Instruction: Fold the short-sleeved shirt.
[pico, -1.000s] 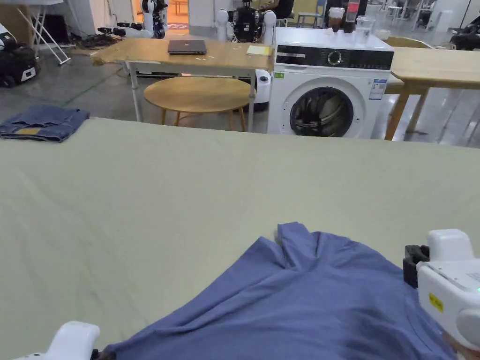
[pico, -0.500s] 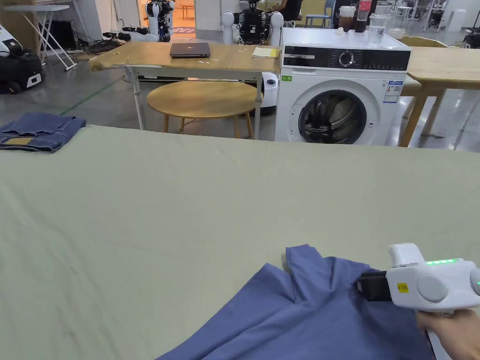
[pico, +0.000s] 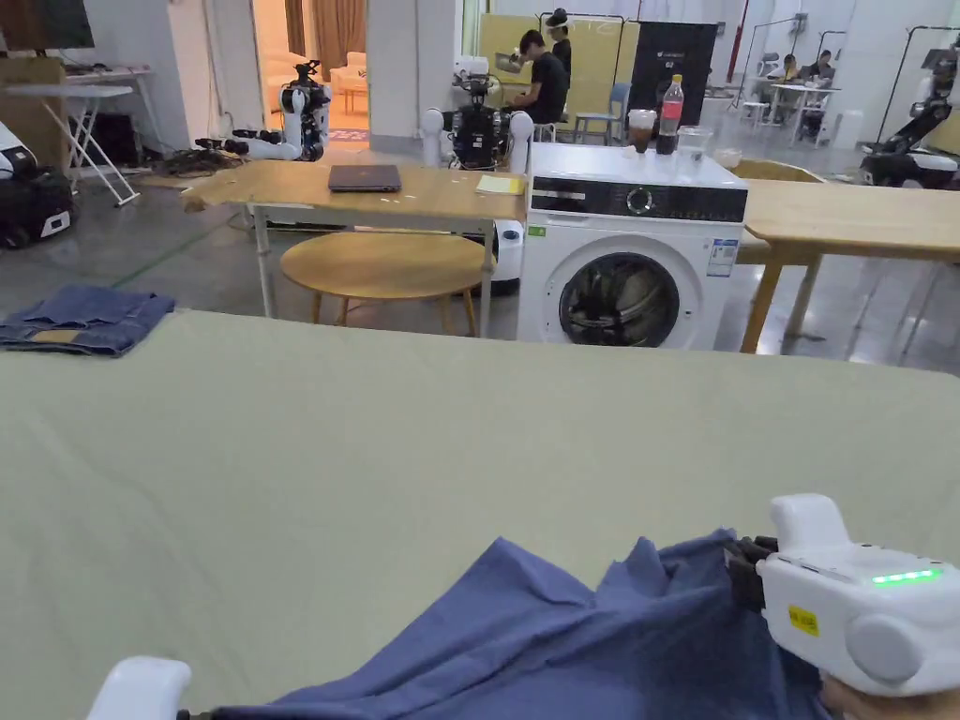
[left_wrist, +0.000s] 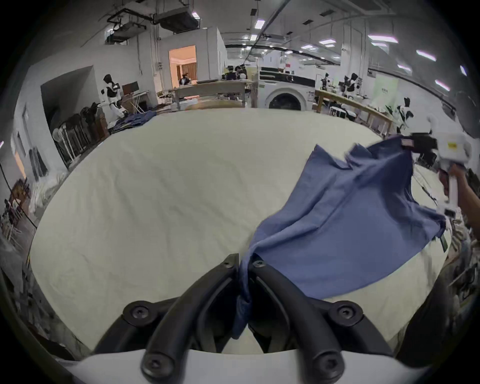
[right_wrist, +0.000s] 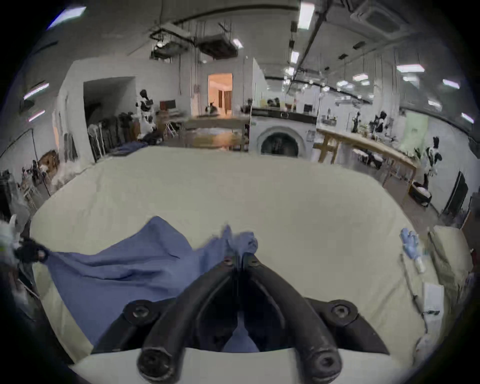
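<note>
Both grippers clamp the blue shirt (left_wrist: 345, 215): left gripper (left_wrist: 244, 262) pinches a bunched edge, right gripper (right_wrist: 237, 258) grips another bunch. Between them the cloth spreads, partly lifted, over the pale green table cover (pico: 375, 431). Folded jeans (pico: 82, 319) lie well apart.

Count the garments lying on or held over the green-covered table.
2. A blue shirt at the near edge, pinched by the left claw and right claw; folded jeans at the far left corner.
</note>
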